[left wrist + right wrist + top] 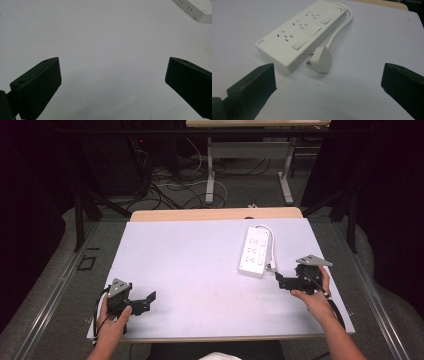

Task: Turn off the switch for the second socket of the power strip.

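Power strip (300,37) with 3 sockets lies flat on table (200,265), plug (321,60) beside it. Left gripper (112,75) and right gripper (328,82): jaws spread, empty.

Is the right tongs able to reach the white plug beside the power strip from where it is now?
Probably yes. The right tongs are open and point at the plug, which lies flat beside the power strip with bare table between them and nothing in the way.
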The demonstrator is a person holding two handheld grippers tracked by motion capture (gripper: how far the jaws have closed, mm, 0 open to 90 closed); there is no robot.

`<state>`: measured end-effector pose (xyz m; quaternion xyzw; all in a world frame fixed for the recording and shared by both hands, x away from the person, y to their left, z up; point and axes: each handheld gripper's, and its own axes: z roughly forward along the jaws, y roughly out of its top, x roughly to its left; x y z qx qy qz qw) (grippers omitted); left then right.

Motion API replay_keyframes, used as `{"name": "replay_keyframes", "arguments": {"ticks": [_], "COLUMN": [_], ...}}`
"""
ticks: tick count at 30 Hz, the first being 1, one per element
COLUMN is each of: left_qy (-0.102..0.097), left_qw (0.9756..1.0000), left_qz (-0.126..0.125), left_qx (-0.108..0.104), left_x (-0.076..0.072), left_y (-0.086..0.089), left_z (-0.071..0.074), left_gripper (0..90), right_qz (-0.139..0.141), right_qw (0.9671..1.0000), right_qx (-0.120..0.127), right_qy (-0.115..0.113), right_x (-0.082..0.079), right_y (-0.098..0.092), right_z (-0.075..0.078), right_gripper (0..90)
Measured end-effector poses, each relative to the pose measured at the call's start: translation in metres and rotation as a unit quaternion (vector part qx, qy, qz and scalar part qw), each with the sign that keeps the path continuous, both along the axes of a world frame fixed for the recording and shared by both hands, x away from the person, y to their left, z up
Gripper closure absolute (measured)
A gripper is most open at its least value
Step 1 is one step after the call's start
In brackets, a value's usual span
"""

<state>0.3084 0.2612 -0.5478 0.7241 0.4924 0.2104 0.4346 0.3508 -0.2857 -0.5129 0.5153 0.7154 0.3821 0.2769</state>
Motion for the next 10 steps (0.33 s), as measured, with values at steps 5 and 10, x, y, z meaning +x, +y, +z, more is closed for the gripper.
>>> {"name": "replay_keyframes", "arguments": {"ticks": [5, 10], "left_qy": [0.002, 0.002], "left_qw": [1.0, 1.0], "left_qz": [0.001, 0.001], "left_qx": [0.0, 0.0], "left_x": [0.0, 0.0], "left_y": [0.0, -0.001], "left_z": [0.0, 0.0], "left_gripper": [0.5, 0.5], "right_qz": [-0.008, -0.009], "right_qw": [0.9999, 0.9999], "right_qx": [-0.009, -0.011], "right_qy": [0.006, 0.001], "right_x": [0.001, 0.001], "right_y": [-0.007, -0.008], "right_z": [-0.012, -0.015], "right_gripper": [0.0, 0.0]}}
